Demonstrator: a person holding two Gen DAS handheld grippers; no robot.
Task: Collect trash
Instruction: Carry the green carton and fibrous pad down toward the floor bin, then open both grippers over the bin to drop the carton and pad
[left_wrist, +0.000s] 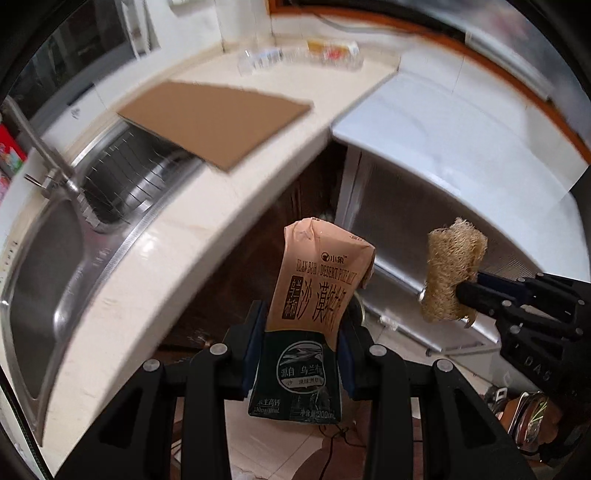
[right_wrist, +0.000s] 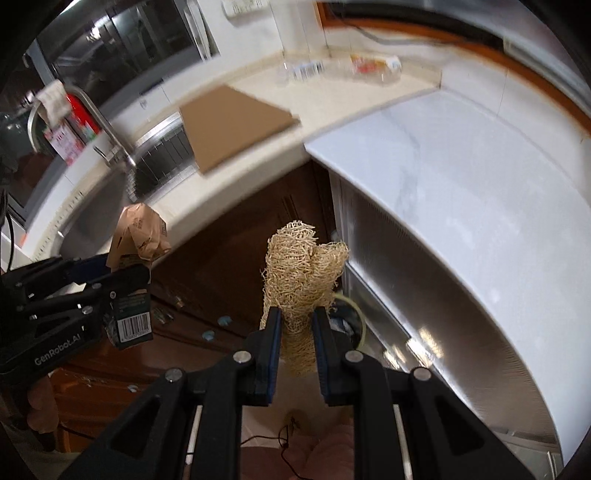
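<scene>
Milk carton (left_wrist: 306, 314) clamped in left hand-held gripper (left_wrist: 301, 354)

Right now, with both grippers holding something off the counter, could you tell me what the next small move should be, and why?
Probably keep carrying both items down and away from the counter. The left gripper is shut on the milk carton and the right gripper on the loofah scrubber. No bin is in view, so find it before releasing.

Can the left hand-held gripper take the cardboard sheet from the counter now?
Probably not. The left hand-held gripper is shut on a milk carton, so its jaws are full. The cardboard lies free on the counter, partly over the sink, with nothing on top.
</scene>
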